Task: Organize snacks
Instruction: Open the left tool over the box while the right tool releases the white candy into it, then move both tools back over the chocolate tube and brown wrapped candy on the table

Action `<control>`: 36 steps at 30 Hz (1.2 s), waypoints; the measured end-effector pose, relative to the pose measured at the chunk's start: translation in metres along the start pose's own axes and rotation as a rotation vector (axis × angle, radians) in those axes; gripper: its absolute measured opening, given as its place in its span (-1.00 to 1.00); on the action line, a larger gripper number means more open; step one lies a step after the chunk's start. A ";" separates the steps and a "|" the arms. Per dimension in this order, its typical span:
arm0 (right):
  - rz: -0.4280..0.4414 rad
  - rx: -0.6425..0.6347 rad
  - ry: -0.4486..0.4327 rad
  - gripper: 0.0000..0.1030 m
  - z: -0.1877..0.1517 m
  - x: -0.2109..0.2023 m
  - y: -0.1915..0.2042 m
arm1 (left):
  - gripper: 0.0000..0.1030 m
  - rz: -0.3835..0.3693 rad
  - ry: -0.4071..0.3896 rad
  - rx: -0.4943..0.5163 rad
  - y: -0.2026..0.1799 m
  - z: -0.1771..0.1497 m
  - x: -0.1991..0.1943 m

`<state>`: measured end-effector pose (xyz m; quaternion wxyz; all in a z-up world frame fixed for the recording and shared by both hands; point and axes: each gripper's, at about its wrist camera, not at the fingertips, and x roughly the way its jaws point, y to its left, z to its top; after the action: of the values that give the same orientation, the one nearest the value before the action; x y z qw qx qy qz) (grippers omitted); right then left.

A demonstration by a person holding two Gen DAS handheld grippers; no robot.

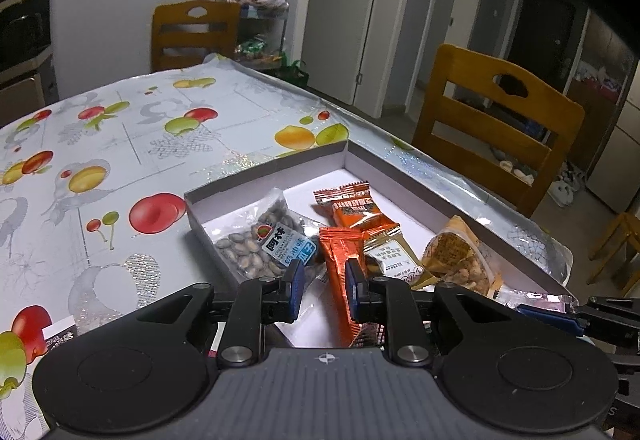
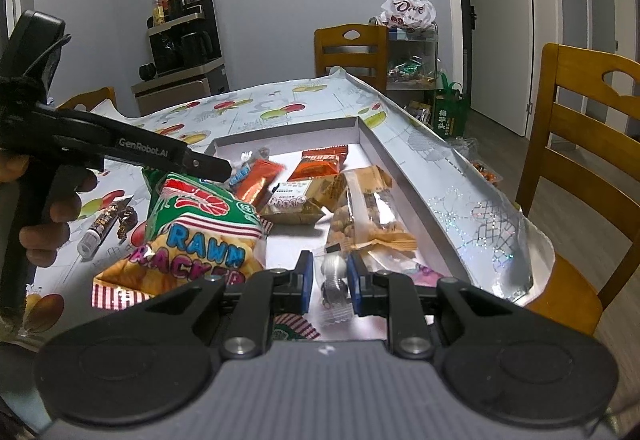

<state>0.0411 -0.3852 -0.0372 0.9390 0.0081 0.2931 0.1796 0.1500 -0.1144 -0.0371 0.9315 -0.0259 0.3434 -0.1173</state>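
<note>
White cardboard box [image 2: 404, 164] lies flat just ahead of both tongs, so snacks can drop in. Right tongs [image 2: 328, 282] are clenched on a small clear packet [image 2: 335, 276] over its near edge. Left tongs [image 1: 322, 286] hang nearly closed above an orange wrapper [image 1: 340, 260], maybe nipping it; I cannot tell.

Dim cool indoor light, strong fisheye bending, edges dark.

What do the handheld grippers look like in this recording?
Both the left gripper and the right gripper are matte black, with blue pads on the fingertips, silver pivot bolts and round discs on a ribbed grey body. The left one's side reads "GenRobot.AI" in white. No cables or sleeves visible.
</note>
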 end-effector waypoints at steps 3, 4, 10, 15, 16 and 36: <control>-0.005 0.003 -0.001 -0.64 0.000 0.001 0.001 | -0.54 0.005 -0.009 -0.006 0.003 0.000 -0.004; -0.005 0.005 -0.001 -0.64 0.000 0.002 0.001 | -0.53 0.006 -0.011 -0.007 0.004 0.000 -0.005; -0.006 0.011 -0.005 -0.64 -0.001 0.002 0.003 | -0.45 0.016 -0.030 -0.016 0.009 0.000 -0.013; -0.015 0.019 -0.007 -0.59 0.001 0.003 0.004 | -0.41 0.025 -0.053 -0.023 0.015 -0.001 -0.022; -0.016 0.020 -0.008 -0.59 0.001 0.003 0.005 | -0.40 0.025 -0.056 -0.026 0.016 -0.001 -0.024; -0.056 0.058 -0.070 0.20 0.015 -0.010 0.009 | 0.09 0.032 -0.093 -0.047 0.032 -0.007 -0.047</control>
<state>0.0389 -0.3786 -0.0182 0.9527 0.0335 0.2655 0.1440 0.1173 -0.0722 -0.0164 0.9474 -0.0475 0.3027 -0.0928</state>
